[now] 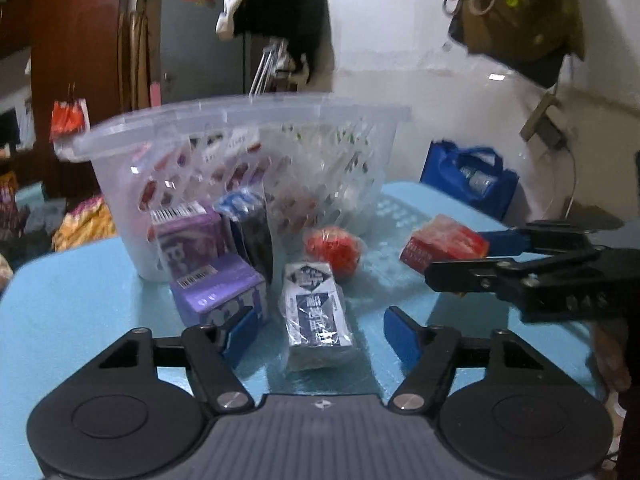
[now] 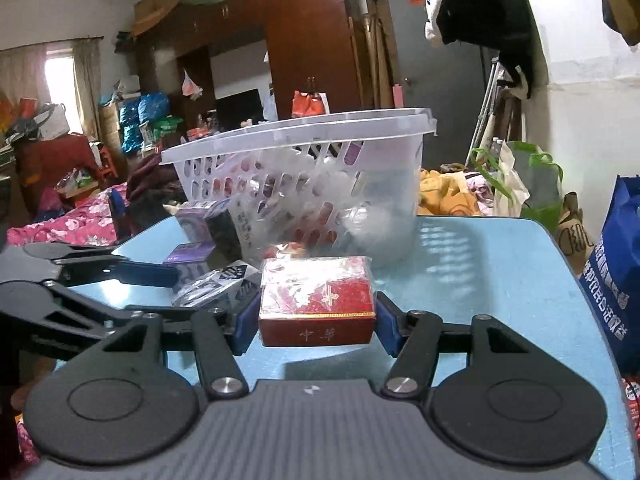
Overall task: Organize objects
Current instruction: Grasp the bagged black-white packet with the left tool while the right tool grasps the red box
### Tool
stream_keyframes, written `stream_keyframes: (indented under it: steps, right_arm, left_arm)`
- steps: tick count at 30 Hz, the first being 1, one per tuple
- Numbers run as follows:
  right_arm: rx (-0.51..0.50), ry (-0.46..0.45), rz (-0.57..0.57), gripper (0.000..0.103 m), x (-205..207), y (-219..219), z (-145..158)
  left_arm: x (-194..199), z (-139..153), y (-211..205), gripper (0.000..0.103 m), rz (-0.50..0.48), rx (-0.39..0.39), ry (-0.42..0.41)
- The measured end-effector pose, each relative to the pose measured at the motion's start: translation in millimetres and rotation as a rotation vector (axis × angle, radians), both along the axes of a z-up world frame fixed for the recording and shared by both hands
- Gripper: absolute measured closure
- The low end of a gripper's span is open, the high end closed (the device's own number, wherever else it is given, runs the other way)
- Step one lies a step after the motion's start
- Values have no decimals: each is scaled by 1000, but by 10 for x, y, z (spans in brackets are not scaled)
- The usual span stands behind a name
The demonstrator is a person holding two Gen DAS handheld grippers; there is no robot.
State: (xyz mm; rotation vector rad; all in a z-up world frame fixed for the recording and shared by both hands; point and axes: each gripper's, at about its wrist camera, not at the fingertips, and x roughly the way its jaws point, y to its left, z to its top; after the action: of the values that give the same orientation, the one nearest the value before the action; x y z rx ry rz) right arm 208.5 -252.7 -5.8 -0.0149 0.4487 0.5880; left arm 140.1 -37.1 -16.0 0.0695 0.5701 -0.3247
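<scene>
A clear plastic basket with several packets inside stands on the blue table. My right gripper is shut on a red box and holds it just above the table; it shows at the right in the left wrist view. My left gripper is open around a dark blue and white wrapped box lying on the table. Two purple boxes, a dark box and a red round packet sit before the basket.
A blue tote bag stands past the table's right edge. A bed with pink floral cover and cluttered bags lie beyond the far edge. Clothes hang on the wall above.
</scene>
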Motion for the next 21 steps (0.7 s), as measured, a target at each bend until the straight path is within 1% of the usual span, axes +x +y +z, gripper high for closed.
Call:
stream_keyframes:
  steps: [1, 2, 3, 5, 7, 10, 15, 17, 21]
  right_arm:
    - [-7, -3, 3, 41, -7, 6, -2]
    - [-8, -5, 5, 41, -8, 9, -3]
    - [-3, -4, 6, 41, -15, -8, -5]
    - [1, -3, 10, 41, -27, -36, -14]
    - [4, -4, 15, 41, -38, -43, -20]
    - [-1, -15, 17, 41, -68, -43, -23]
    - [9, -38, 17, 41, -103, -61, -22]
    - [15, -55, 15, 41, -129, -70, -14]
    - [34, -94, 2, 41, -186, -100, -5]
  left_arm:
    - [53, -17, -17, 42, -1, 6, 28]
    - [76, -37, -40, 51, 0, 13, 43]
    - [96, -51, -54, 57, 1, 24, 56]
    - [58, -45, -63, 58, 3, 27, 37]
    - [-10, -34, -42, 59, 5, 16, 1]
    - [-124, 2, 35, 59, -15, -35, -65]
    - [-331, 54, 161, 59, -1, -103, -194]
    - [-359, 75, 188, 59, 3, -116, -212]
    - [-341, 83, 187, 59, 5, -123, -214]
